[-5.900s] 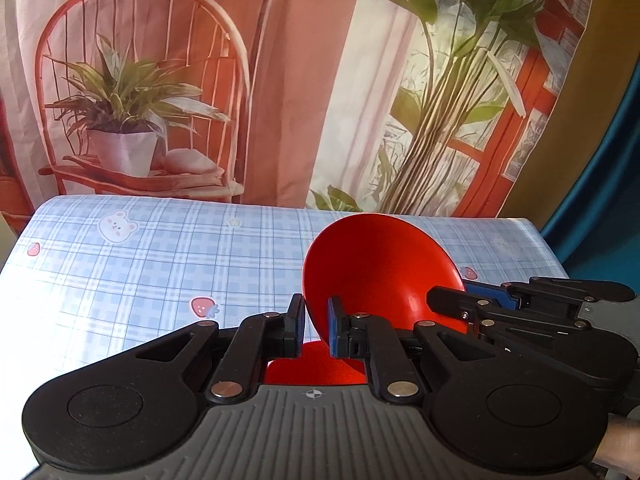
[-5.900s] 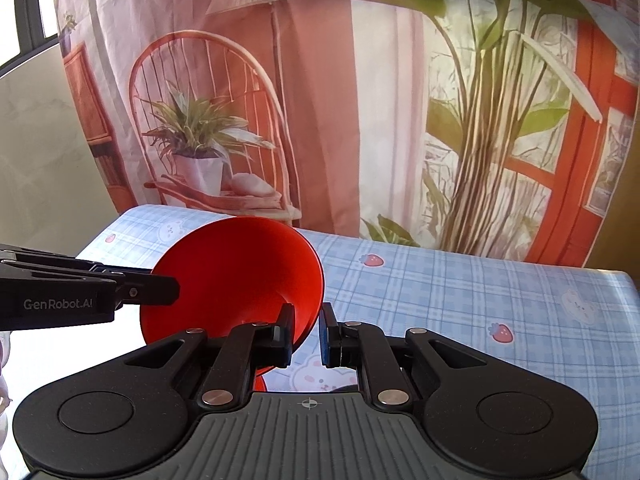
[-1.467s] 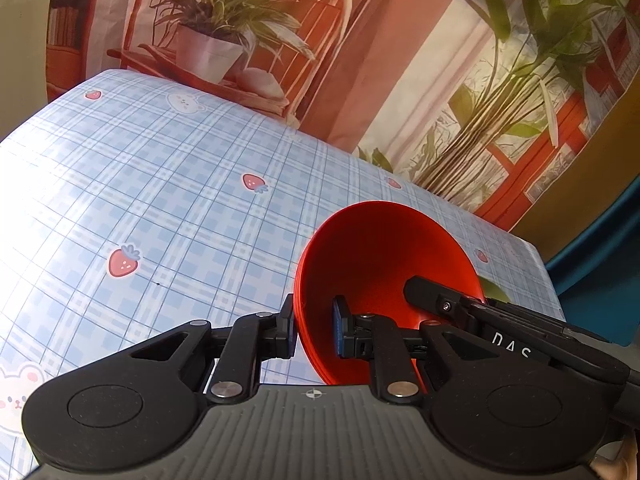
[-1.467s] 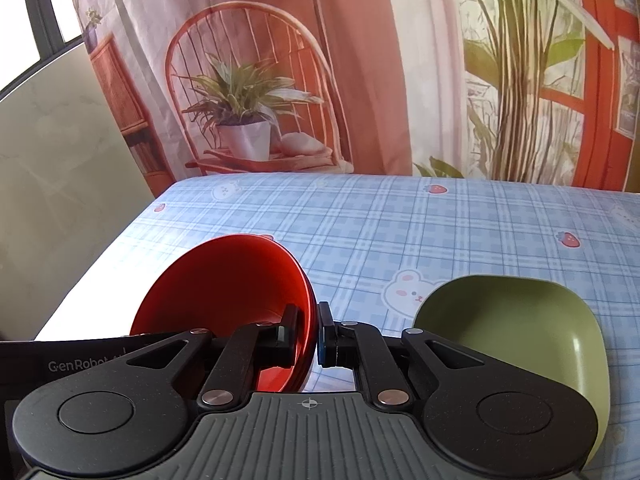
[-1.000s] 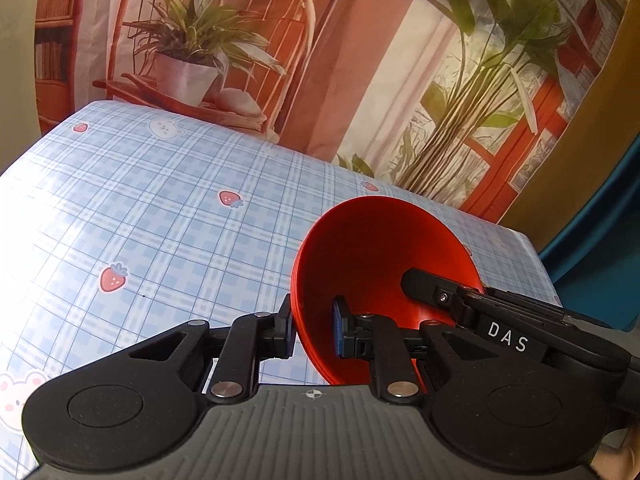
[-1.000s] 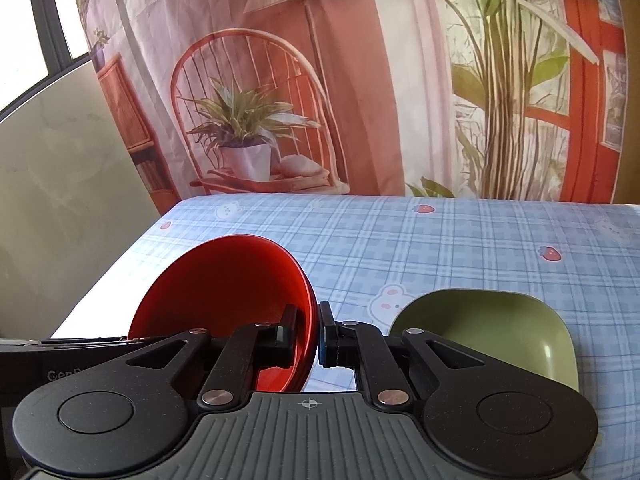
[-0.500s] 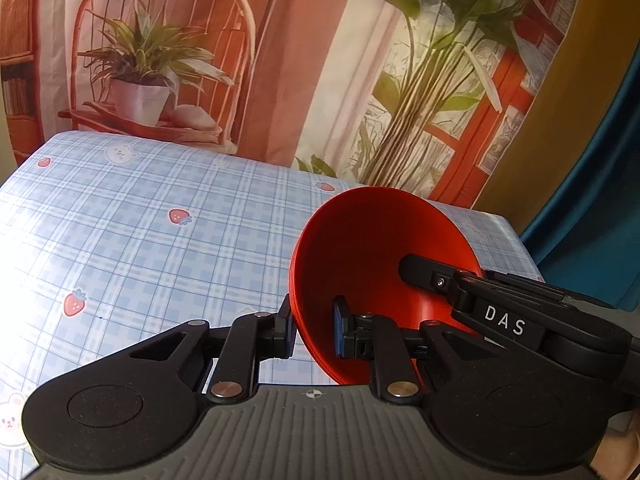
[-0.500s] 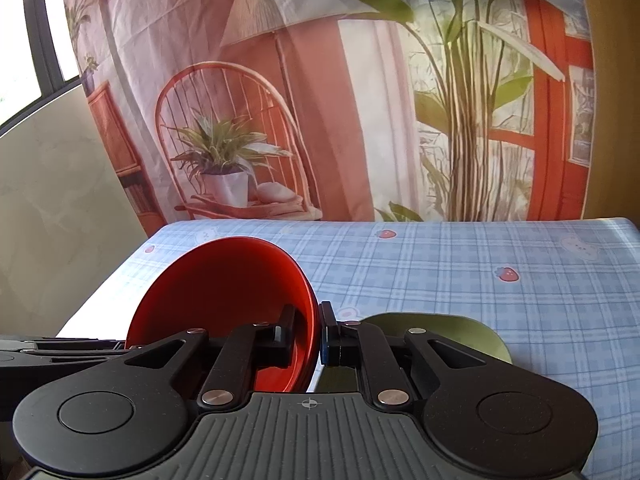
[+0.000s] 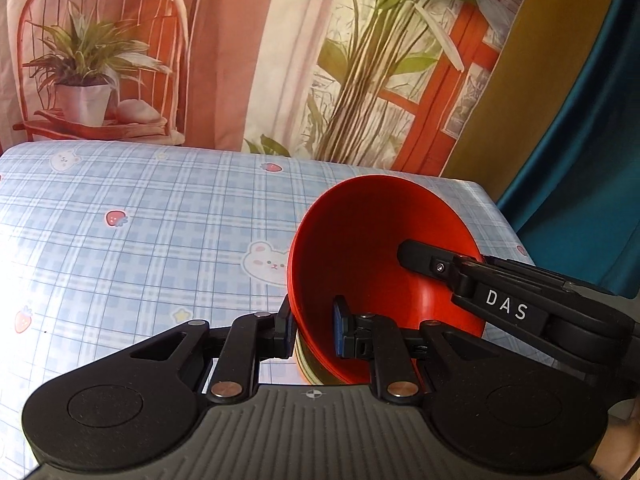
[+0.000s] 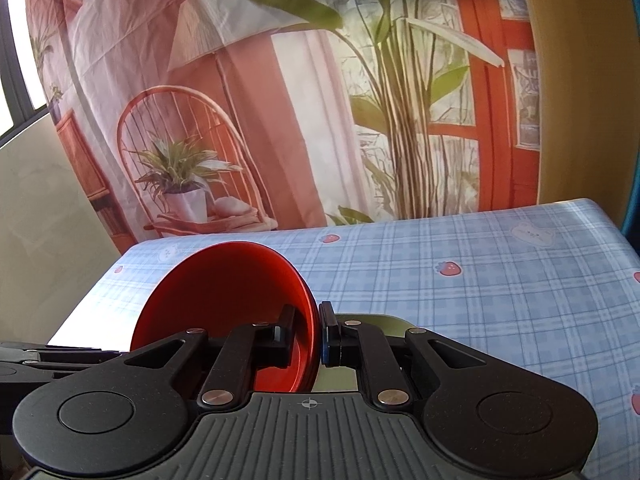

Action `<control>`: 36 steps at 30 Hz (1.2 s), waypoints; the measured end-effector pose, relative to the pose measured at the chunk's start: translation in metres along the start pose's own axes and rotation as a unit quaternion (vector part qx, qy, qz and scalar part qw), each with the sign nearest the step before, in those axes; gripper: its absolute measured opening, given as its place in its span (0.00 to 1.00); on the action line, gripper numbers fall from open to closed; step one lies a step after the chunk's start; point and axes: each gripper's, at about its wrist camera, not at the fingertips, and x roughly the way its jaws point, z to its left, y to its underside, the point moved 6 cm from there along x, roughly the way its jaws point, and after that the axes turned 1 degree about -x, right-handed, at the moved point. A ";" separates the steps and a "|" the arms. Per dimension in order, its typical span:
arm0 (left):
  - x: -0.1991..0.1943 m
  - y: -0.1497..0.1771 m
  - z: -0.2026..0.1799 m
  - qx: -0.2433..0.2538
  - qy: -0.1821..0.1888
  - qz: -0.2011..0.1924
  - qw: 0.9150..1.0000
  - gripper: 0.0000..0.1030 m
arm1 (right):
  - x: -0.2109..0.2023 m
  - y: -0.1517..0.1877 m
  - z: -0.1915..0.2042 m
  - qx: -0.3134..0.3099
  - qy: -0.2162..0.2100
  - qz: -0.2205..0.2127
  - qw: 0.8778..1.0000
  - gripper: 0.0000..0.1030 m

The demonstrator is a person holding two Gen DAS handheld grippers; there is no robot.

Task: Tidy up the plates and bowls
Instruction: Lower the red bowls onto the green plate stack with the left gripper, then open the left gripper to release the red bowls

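Surface (image 10: 480, 280) cloth fills more of our right view than a second ago, while the green plate (image 10: 384, 322) has slid almost wholly under the right gripper (image 10: 306, 336), so we judge the bowl (image 9: 384, 256) is nearly over it. Both grippers' fingers are clamped on opposite rims of the bowl, the left gripper (image 9: 314, 326) on its near-left rim, held tilted above the surface.

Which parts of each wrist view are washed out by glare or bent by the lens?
Left wrist view: the tablecloth bleaches to white at the left edge, and the table's far edge bows. Right wrist view: the cloth blows out beside the red bowl, the window overexposes, and edges curve.
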 end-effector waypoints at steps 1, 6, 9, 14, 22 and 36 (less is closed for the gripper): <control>0.003 -0.001 -0.001 0.002 0.002 0.005 1.000 0.17 | 0.000 0.000 -0.002 0.000 0.003 0.000 1.000 0.11; 0.018 -0.003 -0.010 0.014 0.010 0.022 1.000 0.18 | 0.002 0.001 -0.018 0.009 0.018 0.001 1.000 0.11; 0.028 -0.004 -0.015 0.021 0.013 0.032 0.999 0.18 | 0.003 0.004 -0.028 0.019 0.027 0.003 0.999 0.12; 0.039 -0.003 -0.021 0.027 0.018 0.046 0.998 0.18 | 0.006 0.010 -0.043 0.035 0.039 0.008 0.999 0.11; 0.050 -0.002 -0.024 0.035 0.020 0.064 0.997 0.18 | 0.012 0.017 -0.053 0.043 0.049 0.016 0.998 0.12; 0.072 0.001 -0.024 0.057 0.011 0.082 0.995 0.18 | 0.023 0.026 -0.058 0.031 0.078 0.029 0.996 0.12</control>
